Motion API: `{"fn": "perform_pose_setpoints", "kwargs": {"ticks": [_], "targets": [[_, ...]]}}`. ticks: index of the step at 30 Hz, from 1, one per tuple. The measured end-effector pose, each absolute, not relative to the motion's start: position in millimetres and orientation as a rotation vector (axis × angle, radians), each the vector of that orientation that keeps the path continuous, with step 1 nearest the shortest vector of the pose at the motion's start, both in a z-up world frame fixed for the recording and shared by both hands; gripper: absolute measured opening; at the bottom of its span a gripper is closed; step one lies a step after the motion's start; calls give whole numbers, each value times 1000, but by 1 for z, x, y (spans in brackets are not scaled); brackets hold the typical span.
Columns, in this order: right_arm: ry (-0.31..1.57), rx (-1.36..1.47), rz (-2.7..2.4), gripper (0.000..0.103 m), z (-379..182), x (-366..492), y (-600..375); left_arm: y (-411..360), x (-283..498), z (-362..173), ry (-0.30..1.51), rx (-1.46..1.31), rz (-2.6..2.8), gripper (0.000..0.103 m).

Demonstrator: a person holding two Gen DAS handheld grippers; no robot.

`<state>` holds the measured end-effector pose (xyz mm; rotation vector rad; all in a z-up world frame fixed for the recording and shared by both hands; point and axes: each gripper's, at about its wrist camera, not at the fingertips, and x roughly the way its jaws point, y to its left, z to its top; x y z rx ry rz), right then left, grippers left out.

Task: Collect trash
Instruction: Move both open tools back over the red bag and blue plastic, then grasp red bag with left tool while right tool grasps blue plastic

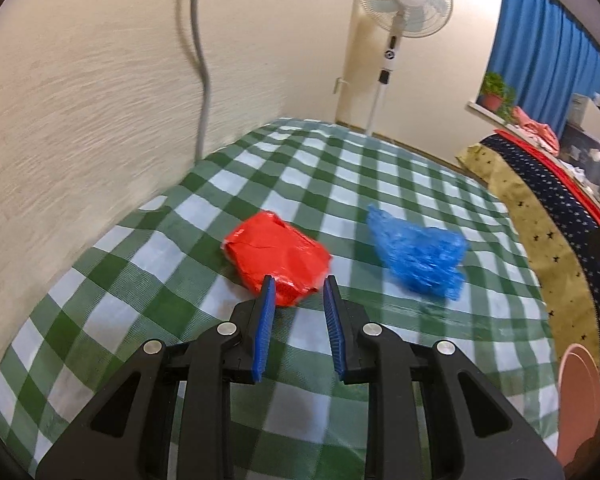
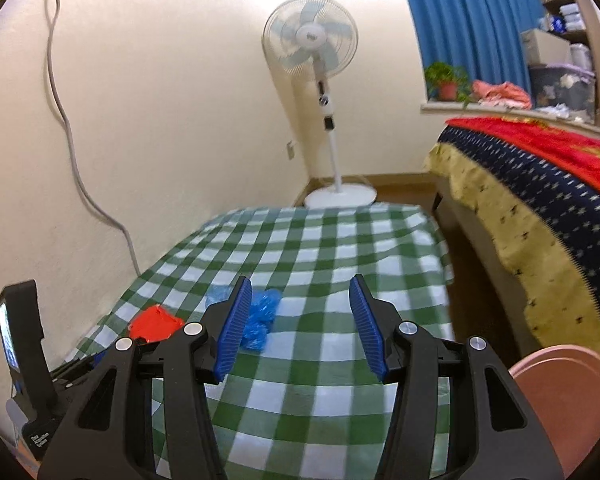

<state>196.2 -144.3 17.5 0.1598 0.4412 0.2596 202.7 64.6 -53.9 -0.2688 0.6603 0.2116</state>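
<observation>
A crumpled red wrapper (image 1: pixel 278 258) lies on the green checked tablecloth (image 1: pixel 380 184), with a crumpled blue plastic bag (image 1: pixel 418 254) near it on the right. The left gripper (image 1: pixel 299 286) hangs just in front of the red wrapper, jaws parted narrowly, holding nothing. The right gripper (image 2: pixel 302 286) hovers above the cloth, jaws wide and empty. A pink bin (image 2: pixel 568 392) sits at the table's right edge.

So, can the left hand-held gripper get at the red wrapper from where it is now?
Probably yes: the left hand-held gripper is open, the red wrapper lies just beyond its fingertips, nothing between.
</observation>
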Motion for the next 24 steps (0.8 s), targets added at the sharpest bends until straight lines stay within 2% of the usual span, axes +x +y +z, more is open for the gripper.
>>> {"fn": "perform_pose_setpoints", "kwargs": {"ticks": [1,4,5,12,21,24], "targets": [[460,164,271,51,13,202,-140,68,205,-56,665,-274,219,26],[509,178,300,52,2,216,-128,76,208,-57,664,-294,246,44],[528,181,303,52,-2,221,-124,77,208,-57,660,-299,251,45],[644,208,347,57,-25,254,-99,89,217,-59,658,-342,249,46],[757,228,352,57,-52,280,-83,98,231,-69,705,-412,231,48],[770,232,353,56,-55,283,-83,99,234,-73,729,-426,225,52]]}}
